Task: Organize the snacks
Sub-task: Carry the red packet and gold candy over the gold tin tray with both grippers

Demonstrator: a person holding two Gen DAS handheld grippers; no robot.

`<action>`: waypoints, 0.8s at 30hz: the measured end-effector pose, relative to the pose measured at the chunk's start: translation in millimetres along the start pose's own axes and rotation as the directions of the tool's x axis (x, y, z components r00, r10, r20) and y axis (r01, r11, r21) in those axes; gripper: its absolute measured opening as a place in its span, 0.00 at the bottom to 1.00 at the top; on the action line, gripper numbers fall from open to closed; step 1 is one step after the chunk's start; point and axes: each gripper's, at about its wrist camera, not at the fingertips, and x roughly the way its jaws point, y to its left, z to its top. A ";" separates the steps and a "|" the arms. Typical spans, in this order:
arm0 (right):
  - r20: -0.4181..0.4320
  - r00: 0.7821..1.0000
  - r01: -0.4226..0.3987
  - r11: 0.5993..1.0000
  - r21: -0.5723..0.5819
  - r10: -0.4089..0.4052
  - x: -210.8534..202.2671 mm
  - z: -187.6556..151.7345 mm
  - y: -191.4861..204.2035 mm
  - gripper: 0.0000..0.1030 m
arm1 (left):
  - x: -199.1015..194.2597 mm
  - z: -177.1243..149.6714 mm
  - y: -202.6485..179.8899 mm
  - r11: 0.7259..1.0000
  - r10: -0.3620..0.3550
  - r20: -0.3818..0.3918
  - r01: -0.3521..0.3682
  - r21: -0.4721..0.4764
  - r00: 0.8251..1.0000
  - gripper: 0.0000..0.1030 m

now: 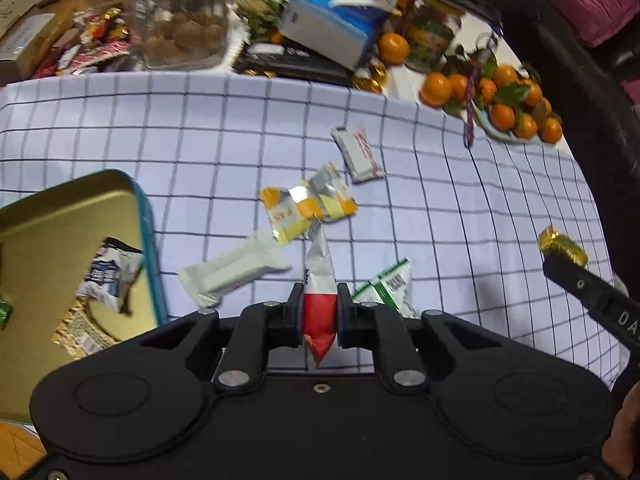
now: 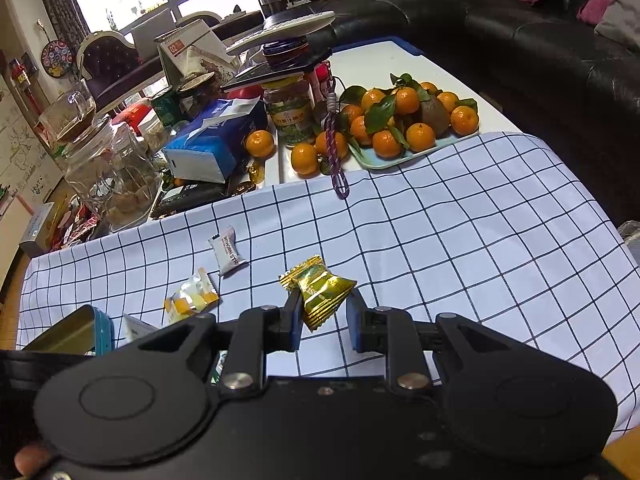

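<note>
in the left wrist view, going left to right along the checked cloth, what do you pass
gold tin → long white bar wrapper → red and silver packet shut in the left gripper → green and white packet → gold candy in the right gripper

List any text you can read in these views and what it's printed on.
"02": desk calendar, red tab.
"DA", cut off: right gripper body.
White snack packet: dark lettering, not reliably readable.
Green jar label, yellow-orange packet, green-white packet: print too blurred or small.
</note>
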 end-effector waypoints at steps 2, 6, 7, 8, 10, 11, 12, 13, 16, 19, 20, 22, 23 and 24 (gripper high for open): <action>0.002 1.000 -0.002 1.000 -0.003 0.002 0.3 0.5 4.5 0.23 | -8.2 2.9 9.1 1.000 0.012 0.030 -0.012 -0.019 0.999 0.19; 0.003 1.000 -0.007 1.000 -0.013 0.007 2.7 1.3 15.6 0.23 | -25.3 5.5 32.7 0.996 0.048 0.085 -0.041 -0.073 0.995 0.19; 0.002 1.000 -0.008 1.000 -0.016 0.008 3.9 1.3 19.1 0.23 | -29.1 5.9 38.9 0.995 0.062 0.099 -0.053 -0.088 0.993 0.19; 0.001 1.000 -0.009 1.000 -0.019 0.009 4.8 1.0 22.6 0.23 | -33.1 6.0 45.5 0.993 0.077 0.112 -0.066 -0.103 0.991 0.19; -0.003 1.000 -0.014 0.999 -0.030 0.014 7.0 -0.1 30.7 0.23 | -39.9 5.4 59.4 0.987 0.109 0.130 -0.091 -0.134 0.986 0.19; -0.005 1.000 -0.016 0.999 -0.035 0.016 8.3 -0.7 34.9 0.23 | -43.1 5.0 66.2 0.983 0.126 0.135 -0.106 -0.147 0.983 0.19; -0.008 1.000 -0.019 0.999 -0.040 0.019 9.7 -1.4 39.6 0.23 | -46.7 4.2 75.0 0.979 0.144 0.140 -0.121 -0.163 0.980 0.19; -0.012 1.000 -0.024 0.999 -0.046 0.024 11.5 -2.3 45.4 0.23 | -49.6 3.1 83.2 0.975 0.156 0.142 -0.130 -0.179 0.977 0.19; -0.020 0.999 -0.043 0.997 -0.066 0.041 15.0 -5.2 63.8 0.23 | -57.4 -1.5 109.1 0.962 0.179 0.139 -0.144 -0.230 0.974 0.19; -0.030 0.997 -0.072 0.994 -0.085 0.070 19.2 -8.4 85.6 0.23 | -64.6 -7.8 135.3 0.945 0.202 0.132 -0.158 -0.285 0.970 0.19; -0.034 0.996 -0.084 0.992 -0.091 0.082 20.5 -9.8 94.0 0.23 | -67.0 -9.7 143.1 0.939 0.215 0.131 -0.168 -0.300 0.968 0.19; -0.038 0.994 -0.109 0.989 -0.104 0.105 23.2 -13.2 111.0 0.23 | -73.2 -14.2 159.0 0.925 0.243 0.132 -0.189 -0.328 0.961 0.19; -0.039 0.992 -0.122 0.986 -0.110 0.118 23.7 -14.7 118.5 0.23 | -76.3 -16.6 166.1 0.919 0.254 0.131 -0.198 -0.340 0.958 0.19; -0.042 0.990 -0.140 0.983 -0.118 0.136 24.2 -16.6 127.0 0.23 | -79.6 -18.7 173.6 0.913 0.263 0.131 -0.203 -0.353 0.956 0.19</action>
